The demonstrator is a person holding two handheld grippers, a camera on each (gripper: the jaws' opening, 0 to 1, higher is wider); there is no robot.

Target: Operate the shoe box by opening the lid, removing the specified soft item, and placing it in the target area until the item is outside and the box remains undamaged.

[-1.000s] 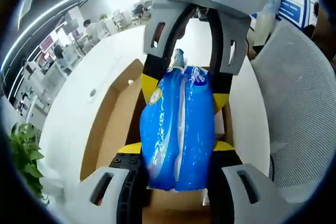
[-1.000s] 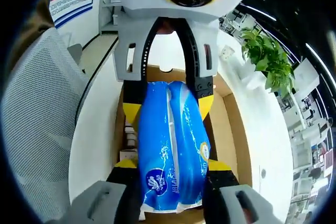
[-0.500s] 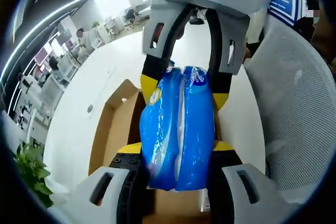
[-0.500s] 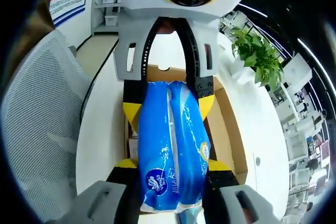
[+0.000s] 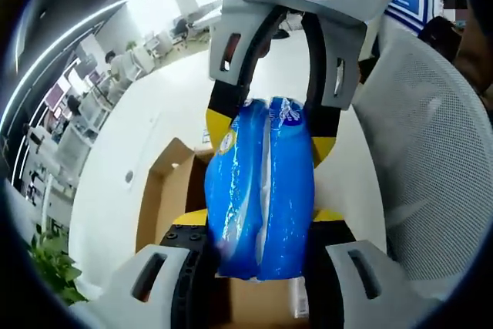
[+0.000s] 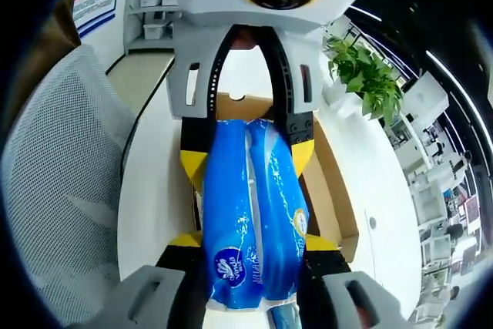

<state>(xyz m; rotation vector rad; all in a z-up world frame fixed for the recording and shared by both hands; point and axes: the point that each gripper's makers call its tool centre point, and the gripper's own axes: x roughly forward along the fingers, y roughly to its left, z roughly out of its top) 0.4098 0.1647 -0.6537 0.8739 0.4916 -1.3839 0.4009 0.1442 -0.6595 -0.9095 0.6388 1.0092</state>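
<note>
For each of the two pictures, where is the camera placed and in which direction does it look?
Left gripper view: rides on the left gripper, looking along its jaws down at the blue soft pack and the open shoe box; the right gripper faces it.
Right gripper view: rides on the right gripper, looking the opposite way at the same pack; the left gripper faces it.
Shared: pack, box, white table, mesh chair.

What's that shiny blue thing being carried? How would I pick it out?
Find the white table with the open cardboard shoe box. Above the box, both hand-held grippers clamp one soft pack of tissues from opposite ends. It is the one glossy bright-blue plastic bundle, with a white centre seam.
</note>
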